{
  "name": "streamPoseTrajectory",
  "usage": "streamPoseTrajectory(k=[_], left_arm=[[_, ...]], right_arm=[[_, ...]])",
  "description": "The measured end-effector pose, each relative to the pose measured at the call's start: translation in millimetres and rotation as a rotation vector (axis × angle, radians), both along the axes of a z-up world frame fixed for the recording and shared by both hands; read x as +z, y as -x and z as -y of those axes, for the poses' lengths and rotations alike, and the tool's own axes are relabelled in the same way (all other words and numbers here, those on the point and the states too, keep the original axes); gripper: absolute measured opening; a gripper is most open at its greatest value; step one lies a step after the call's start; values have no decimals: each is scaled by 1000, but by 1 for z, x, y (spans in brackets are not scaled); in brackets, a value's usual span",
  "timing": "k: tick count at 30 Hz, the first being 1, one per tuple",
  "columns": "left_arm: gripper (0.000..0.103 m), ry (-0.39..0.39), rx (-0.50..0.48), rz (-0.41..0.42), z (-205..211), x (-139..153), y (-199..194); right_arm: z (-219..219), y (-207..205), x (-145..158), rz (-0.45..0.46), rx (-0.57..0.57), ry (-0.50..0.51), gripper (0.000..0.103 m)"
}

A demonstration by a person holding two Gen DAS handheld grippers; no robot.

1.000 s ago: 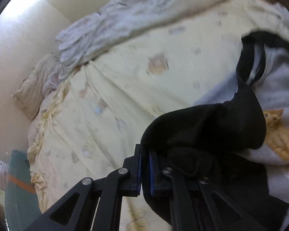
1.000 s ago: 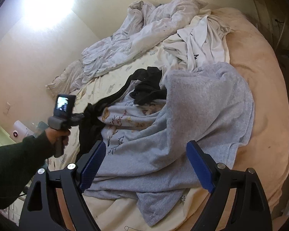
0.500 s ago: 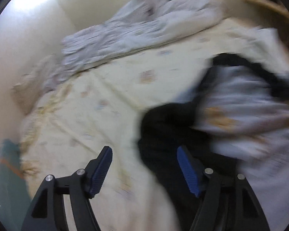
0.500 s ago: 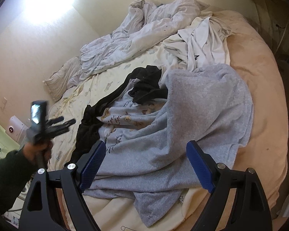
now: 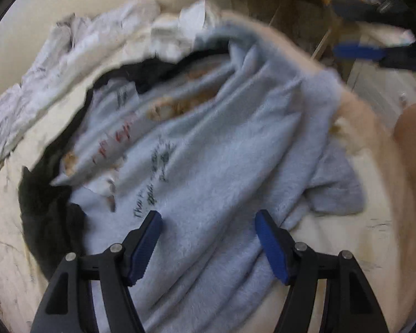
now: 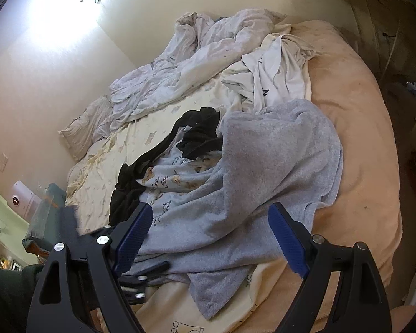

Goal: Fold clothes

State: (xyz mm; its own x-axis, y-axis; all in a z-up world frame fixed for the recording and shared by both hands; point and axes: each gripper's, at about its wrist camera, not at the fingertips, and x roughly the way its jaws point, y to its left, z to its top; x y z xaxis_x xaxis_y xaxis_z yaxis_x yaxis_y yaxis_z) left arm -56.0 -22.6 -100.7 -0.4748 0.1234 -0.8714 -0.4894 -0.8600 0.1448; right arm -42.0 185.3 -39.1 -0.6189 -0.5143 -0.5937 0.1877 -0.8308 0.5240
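The grey sweatshirt (image 6: 277, 166) lies rumpled ahead of both wide-spread, empty grippers, left gripper (image 5: 208, 244) and right gripper (image 6: 210, 236); best pinch one hem edge, not bunched layers.

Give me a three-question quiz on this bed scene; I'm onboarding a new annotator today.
1. True or false: the left gripper is clamped on the black garment.
2. Which item lies on top of the pile? A) grey sweatshirt B) white T-shirt C) pillow
3. Fill in: the right gripper is ____.

Key: 1. False, its jaws stand apart, holding nothing. 2. A. 3. Open.
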Motion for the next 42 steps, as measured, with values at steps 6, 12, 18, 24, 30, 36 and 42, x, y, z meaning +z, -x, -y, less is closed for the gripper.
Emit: streamPoseTrajectory(k=[6, 12, 18, 24, 30, 36, 42], left_arm=[[6, -29, 57, 31, 16, 9, 11], [5, 9, 30, -49, 49, 60, -6], [5, 47, 4, -128, 82, 111, -24], [5, 138, 219, -171, 165, 128, -15], [5, 163, 452, -139, 236, 115, 5], [34, 149, 461, -47, 215, 87, 4], [80, -330, 545, -97, 215, 117, -46]], right_arm=[[1, 5, -2, 1, 7, 7, 89], [-2, 8, -1, -1, -4, 15, 89], [-7, -2, 4, -10, -30, 7, 89], [0, -16, 11, -34, -13, -35, 89], [7, -13, 8, -29, 9, -58, 89], [27, -4, 2, 11, 109, -110, 89], [79, 16, 15, 78, 208, -165, 89]])
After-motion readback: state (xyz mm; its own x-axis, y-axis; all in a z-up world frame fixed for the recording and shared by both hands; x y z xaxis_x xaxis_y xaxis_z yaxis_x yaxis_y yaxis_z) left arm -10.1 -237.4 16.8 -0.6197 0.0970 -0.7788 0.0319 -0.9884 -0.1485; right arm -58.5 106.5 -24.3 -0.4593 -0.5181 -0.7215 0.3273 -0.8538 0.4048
